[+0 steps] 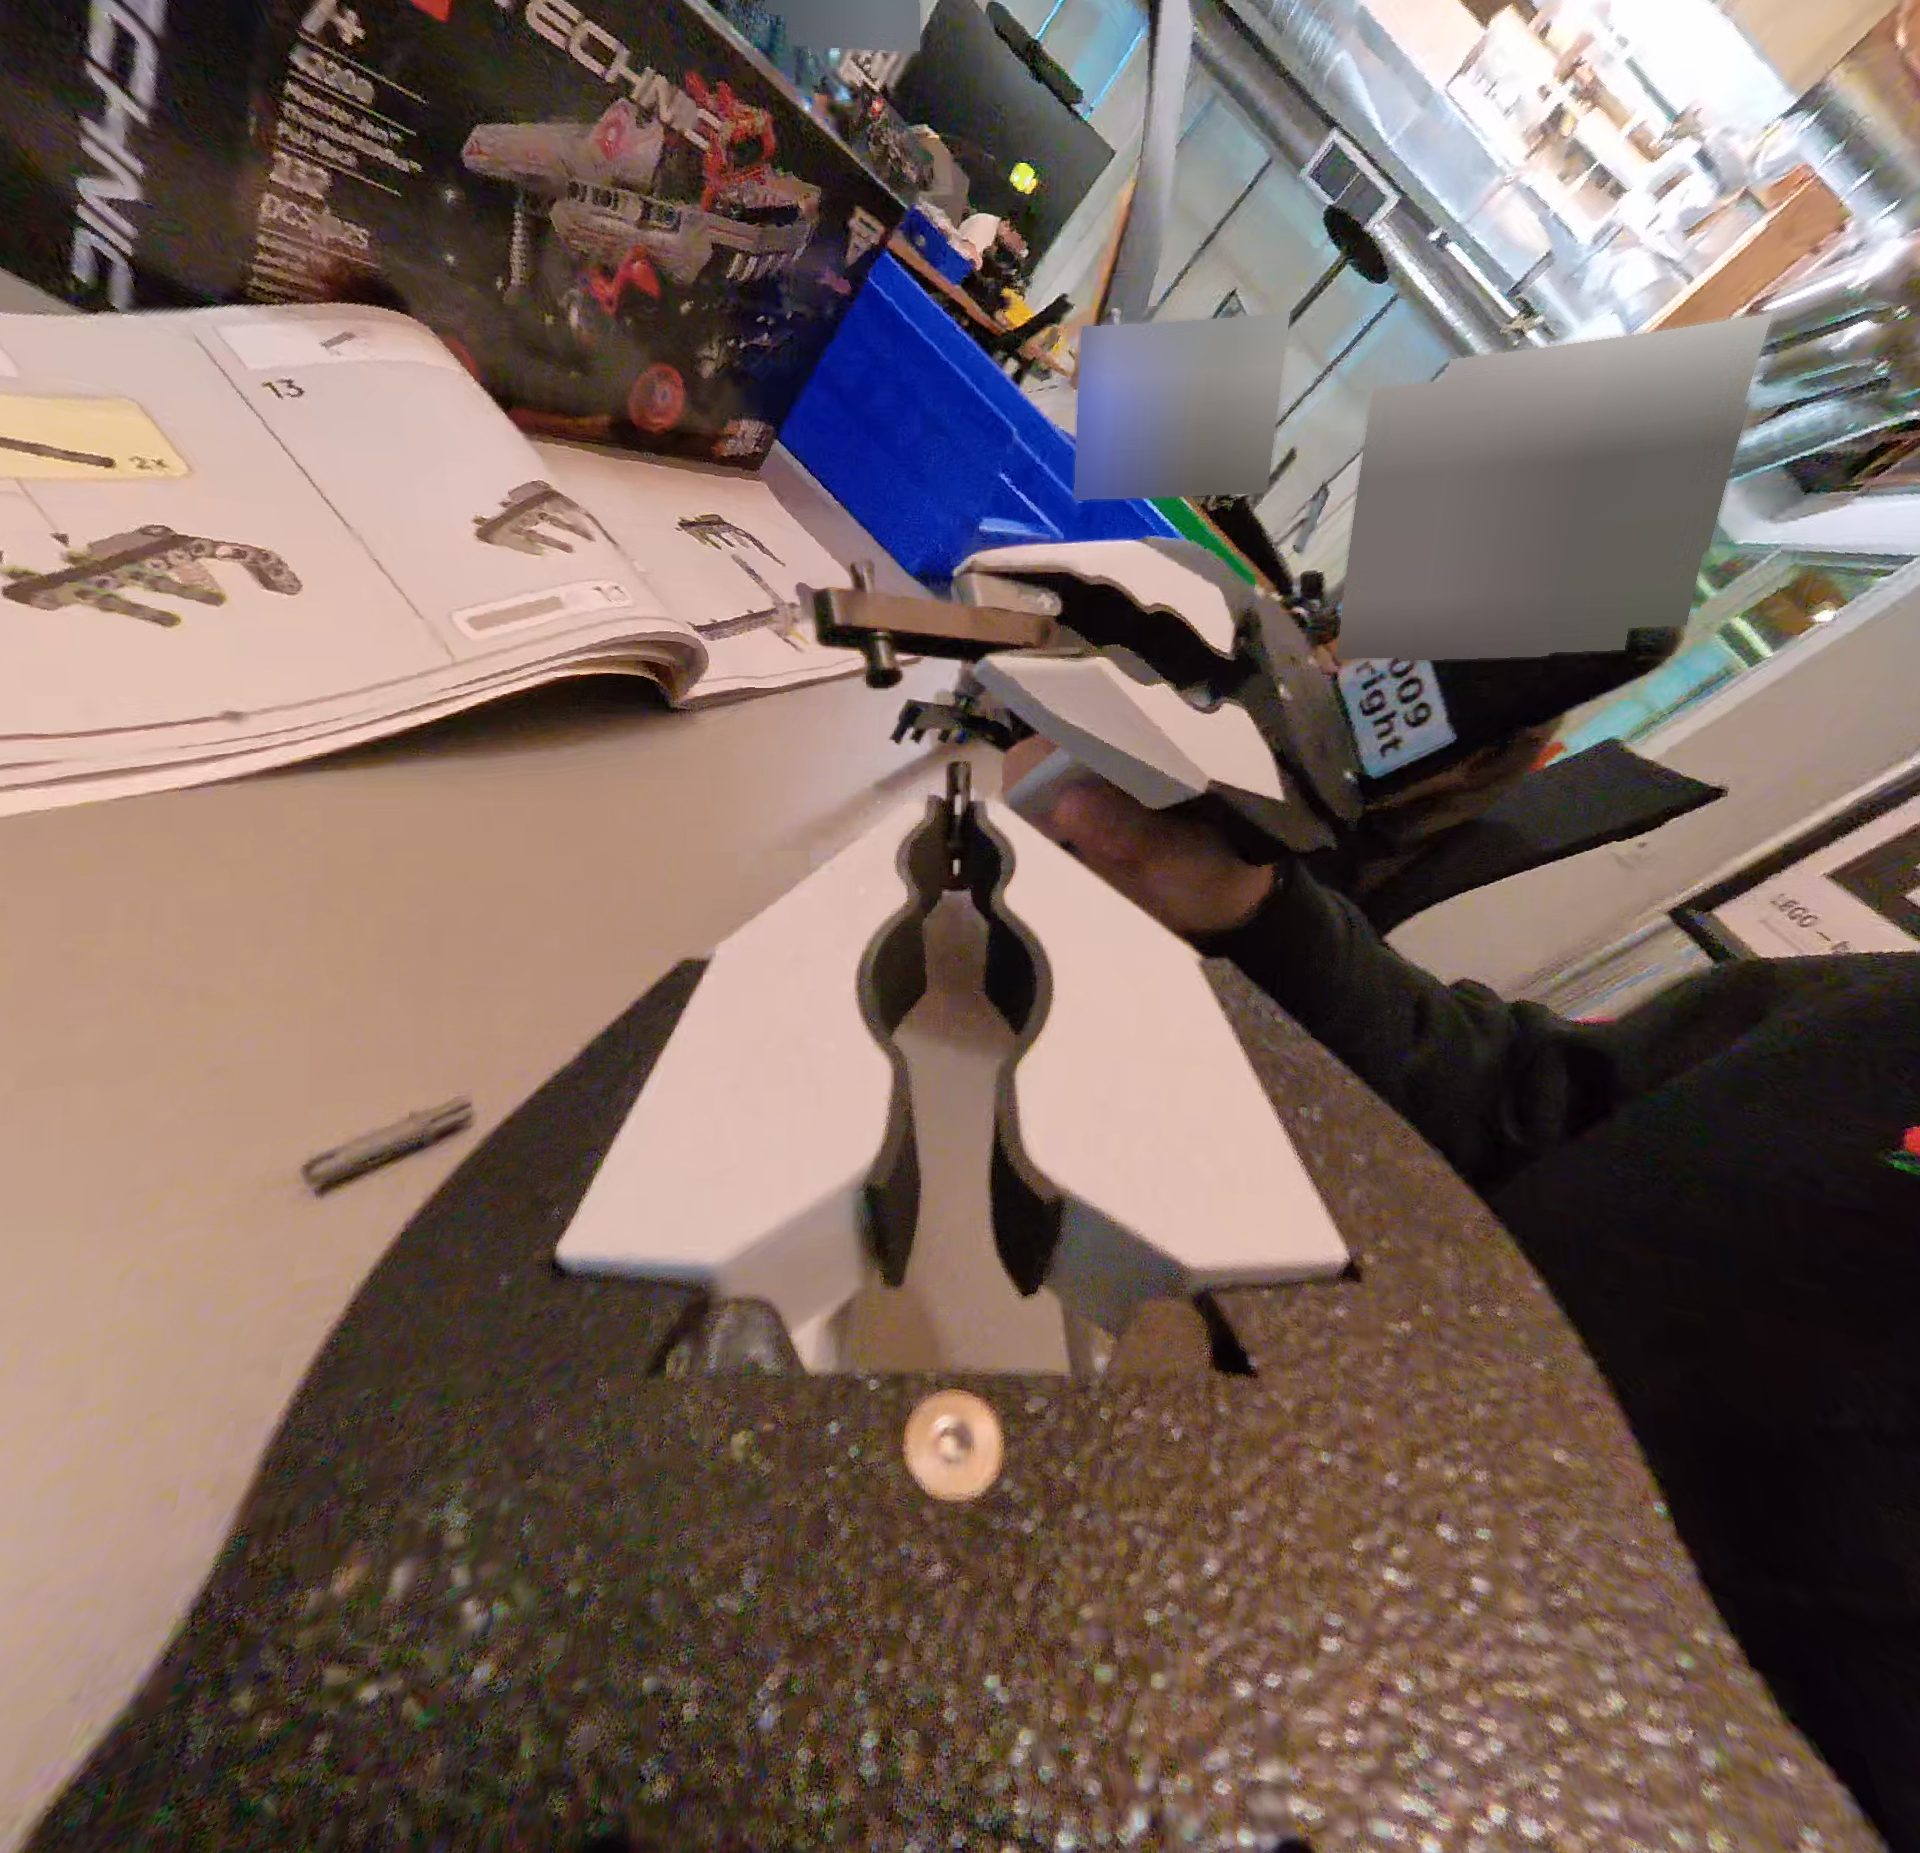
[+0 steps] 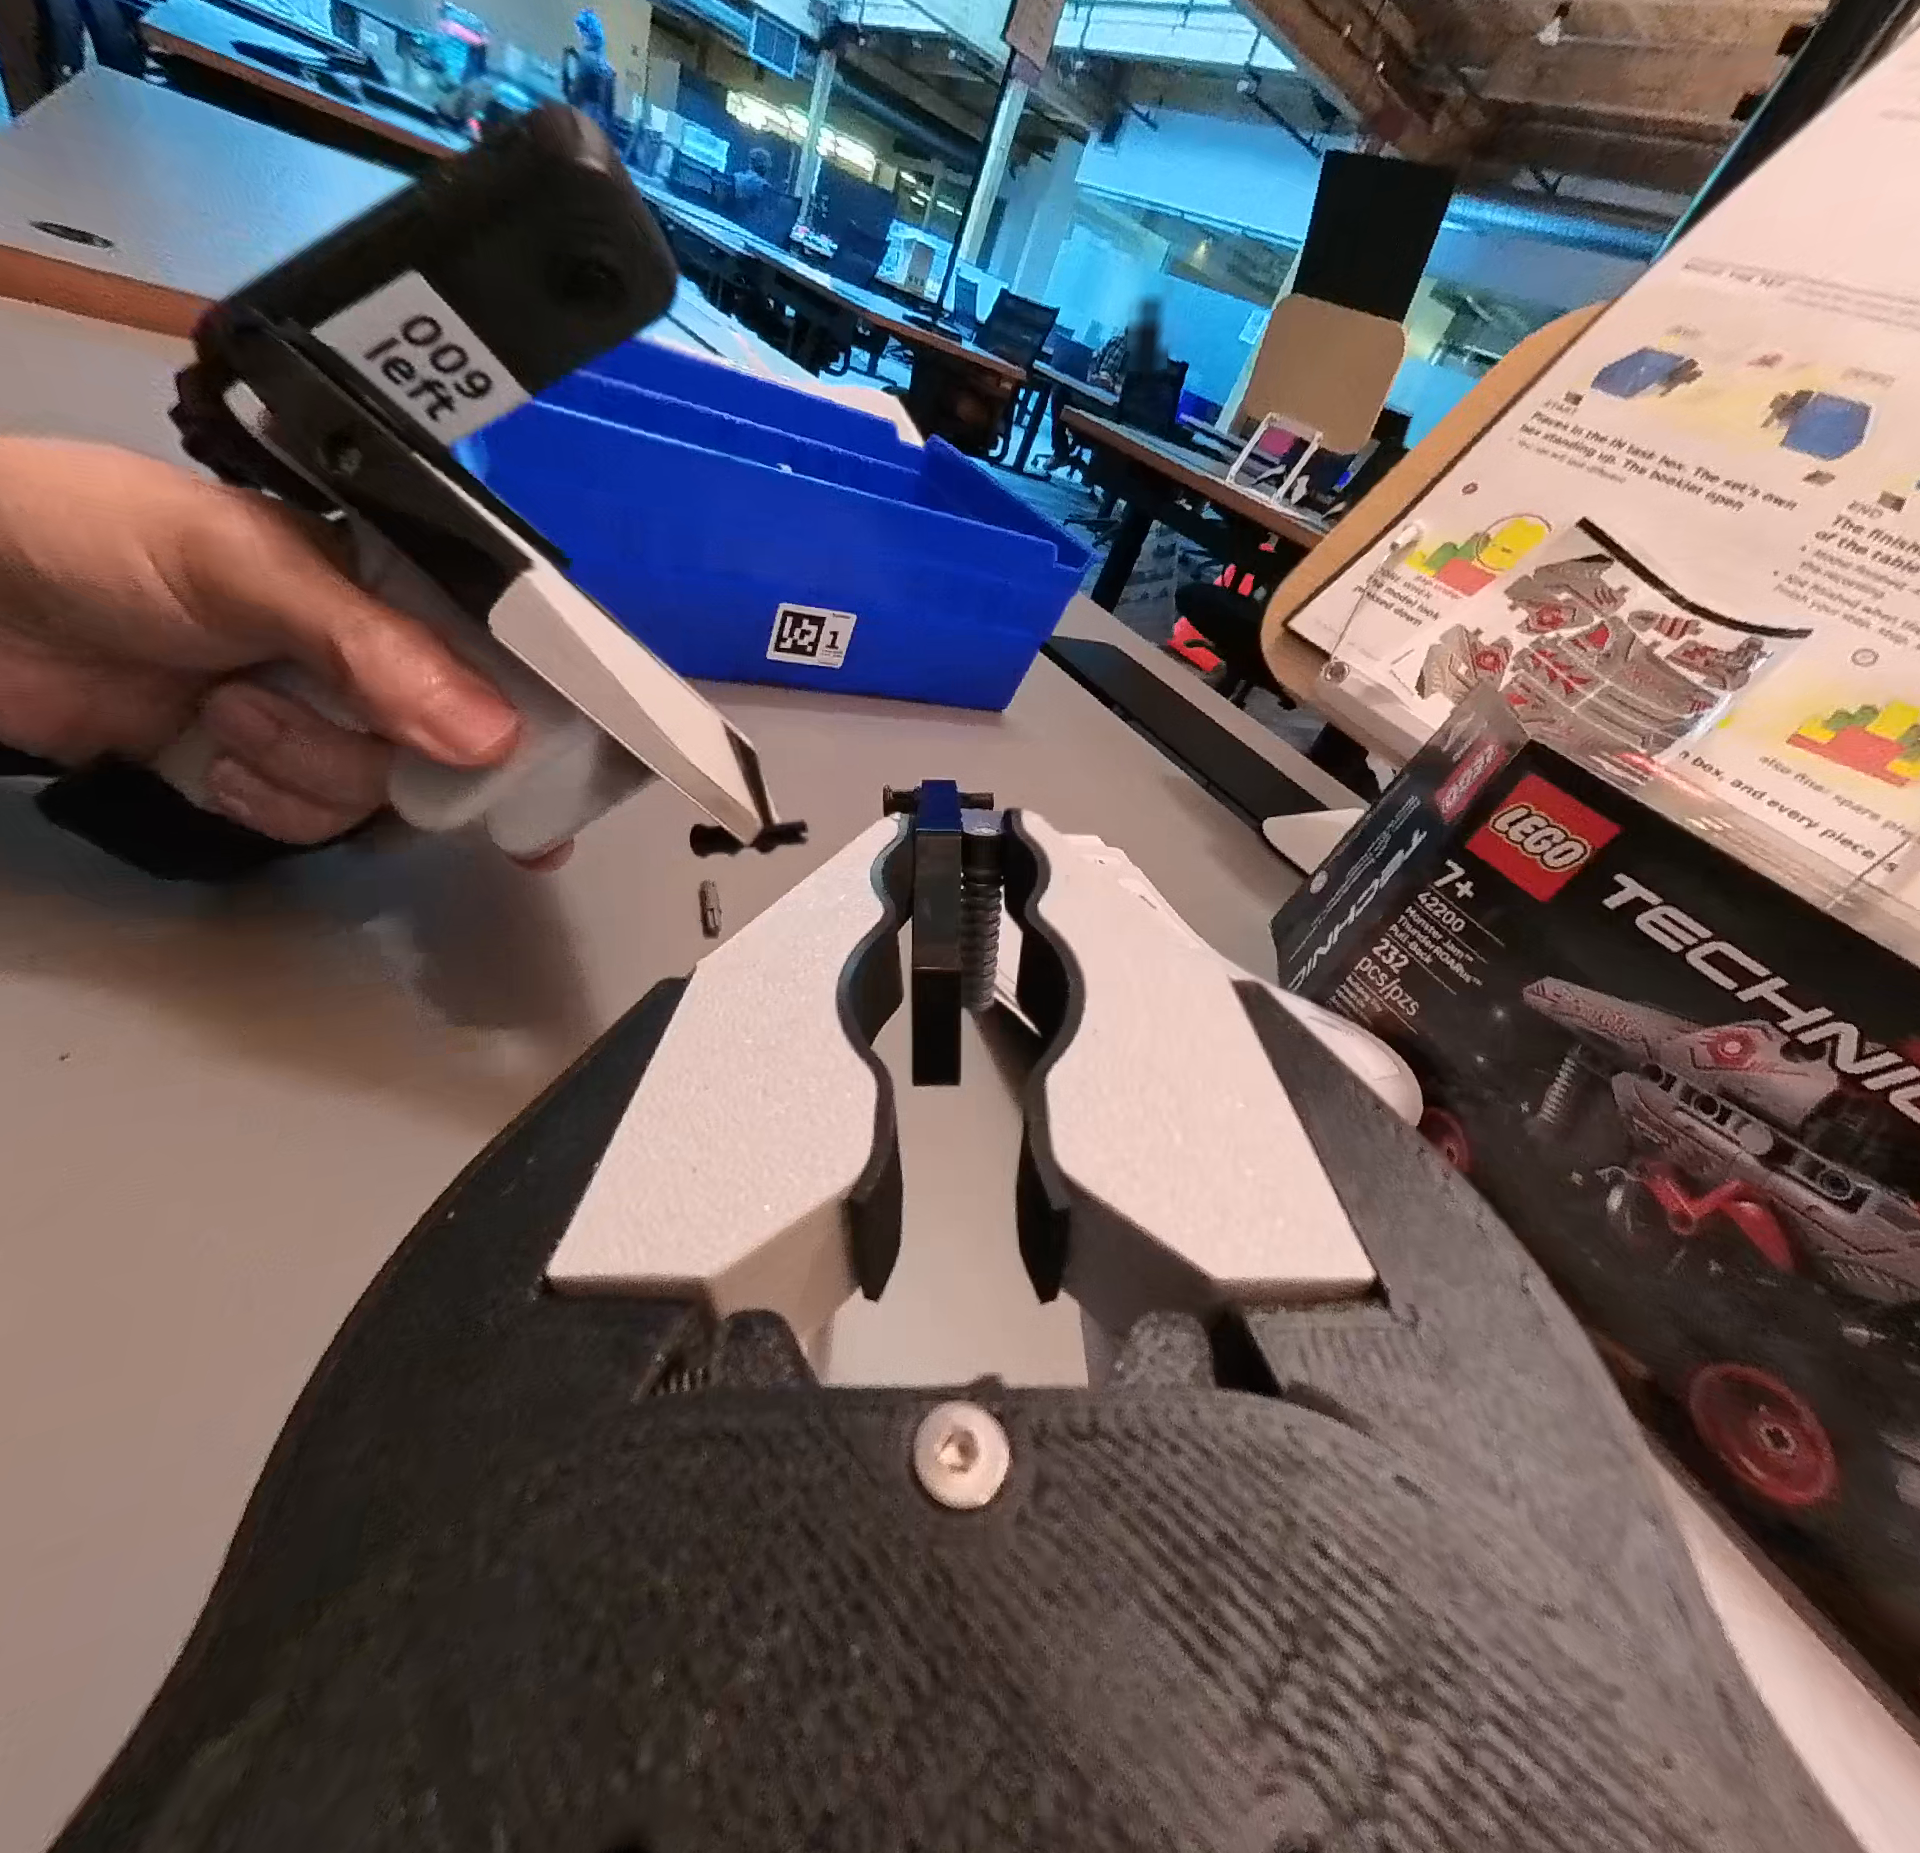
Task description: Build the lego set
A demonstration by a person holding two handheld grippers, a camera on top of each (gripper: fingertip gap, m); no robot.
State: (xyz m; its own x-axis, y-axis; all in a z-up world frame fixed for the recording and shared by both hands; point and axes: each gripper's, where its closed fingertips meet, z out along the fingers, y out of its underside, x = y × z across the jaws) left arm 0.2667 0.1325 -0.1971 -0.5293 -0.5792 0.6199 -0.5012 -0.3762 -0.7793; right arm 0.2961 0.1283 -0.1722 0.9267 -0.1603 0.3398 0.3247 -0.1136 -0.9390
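Note:
My left gripper is shut on a small black pin held upright at its tips. In the right wrist view the left gripper is held low over the grey table with the pin at its tips. My right gripper is shut on a black beam assembly with a dark coiled spring part beside it. In the left wrist view the right gripper holds that beam level, just above and beyond the pin. The two held pieces are close but apart.
An open instruction booklet lies left, with the set's box behind it. A blue bin stands at the back. A grey axle and a small loose piece lie on the table. A printed board leans at right. Tip to tip, the grippers are about 4 cm apart. About 11 cm separates my left fingertips from the grey axle. It turns up in the right wrist view as well.

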